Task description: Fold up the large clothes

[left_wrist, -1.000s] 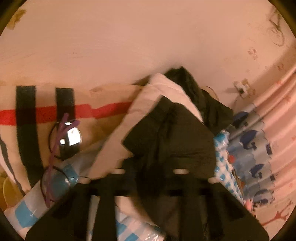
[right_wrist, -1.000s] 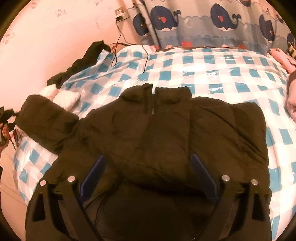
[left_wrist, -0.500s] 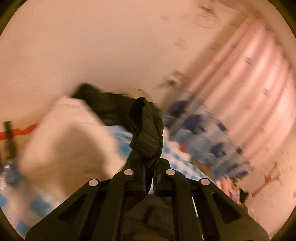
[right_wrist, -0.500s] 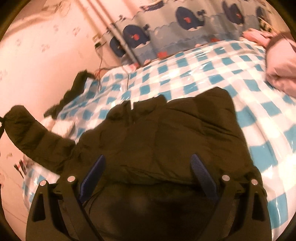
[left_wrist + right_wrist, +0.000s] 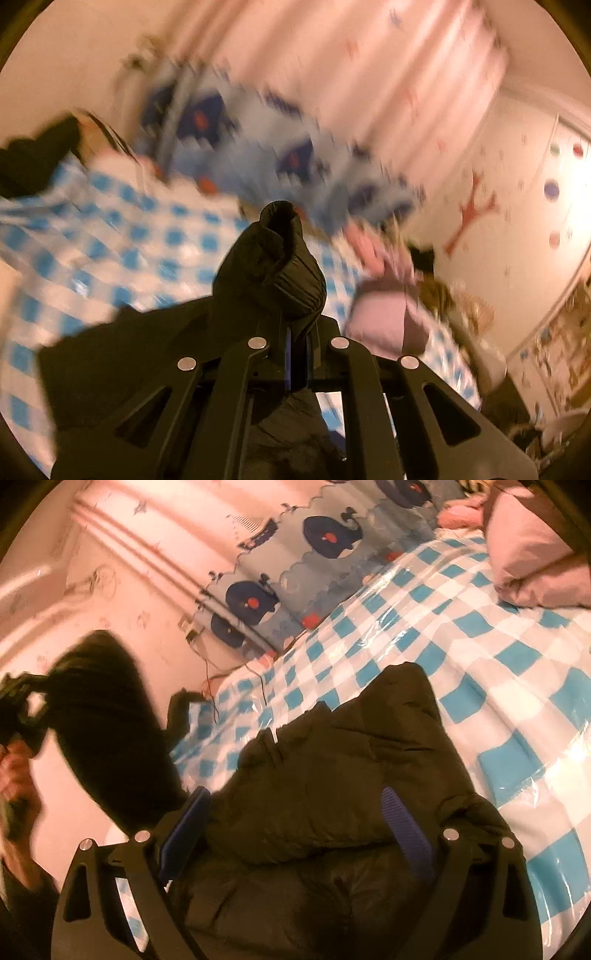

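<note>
Left wrist view: my left gripper [image 5: 296, 354] is clamped tight on the jacket sleeve [image 5: 275, 273], its cuff standing up just past my fingertips. Below and to the left lies the jacket [image 5: 332, 775], flat on the checked bedspread [image 5: 498, 686], collar pointing away toward the whale curtain [image 5: 295, 572]. My right gripper [image 5: 295, 827] hangs spread wide over the jacket's body, holding nothing. I judge the sleeve must swing across the chest; my left is nearer.
</note>
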Demonstrator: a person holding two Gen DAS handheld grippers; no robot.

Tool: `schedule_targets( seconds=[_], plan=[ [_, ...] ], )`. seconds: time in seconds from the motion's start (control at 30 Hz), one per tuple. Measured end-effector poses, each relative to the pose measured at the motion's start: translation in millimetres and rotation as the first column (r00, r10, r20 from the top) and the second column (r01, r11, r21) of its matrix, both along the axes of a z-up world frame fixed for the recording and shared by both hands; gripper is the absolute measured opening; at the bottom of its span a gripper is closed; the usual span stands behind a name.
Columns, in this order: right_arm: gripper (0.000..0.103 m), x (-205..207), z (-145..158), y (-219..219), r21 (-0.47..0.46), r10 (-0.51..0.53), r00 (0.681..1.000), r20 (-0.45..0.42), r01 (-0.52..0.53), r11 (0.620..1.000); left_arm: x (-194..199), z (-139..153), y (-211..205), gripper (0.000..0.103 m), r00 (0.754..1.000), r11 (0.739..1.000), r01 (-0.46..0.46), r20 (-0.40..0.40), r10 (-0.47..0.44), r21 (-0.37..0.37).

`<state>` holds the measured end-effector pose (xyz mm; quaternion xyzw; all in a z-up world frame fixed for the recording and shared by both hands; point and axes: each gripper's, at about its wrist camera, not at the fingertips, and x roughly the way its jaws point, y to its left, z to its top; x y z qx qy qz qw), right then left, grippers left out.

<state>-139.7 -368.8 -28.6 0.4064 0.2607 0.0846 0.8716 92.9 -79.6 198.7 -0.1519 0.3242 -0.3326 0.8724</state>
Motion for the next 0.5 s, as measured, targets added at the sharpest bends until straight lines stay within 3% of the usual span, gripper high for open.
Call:
schedule_targets(
  seconds=[0.2, 0.33, 0.4, 0.5],
  plan=[
    [0.09, -10.1, 1.5, -36.7, 0.106, -0.099, 0.995, 0.013, 0.097, 0.99, 21.2, -142.7, -119.9, 0.004, 0.984, 0.979, 0.095, -0.168, -0.065, 0.178],
    [0.09, -14.9, -0.6, -55.3, 0.158, -0.139, 0.99, 0.011, 0.135, 0.978, 26.2, -238.5, -164.6, 0.005, 0.943, 0.934, 0.189, -0.321, -0.086, 0.303],
    [0.09, -15.7, -3.7, -60.1, 0.181, -0.149, 0.989, 0.0, 0.146, 0.973, 21.8, -269.4, -172.6, 0.009, 0.918, 0.91, 0.231, -0.386, -0.088, 0.344],
    [0.09, -15.9, -8.0, -64.4, 0.201, -0.158, 0.987, -0.014, 0.157, 0.967, 13.9, -268.2, -165.7, 0.013, 0.907, 0.898, 0.271, -0.405, -0.117, 0.347]
  ],
)
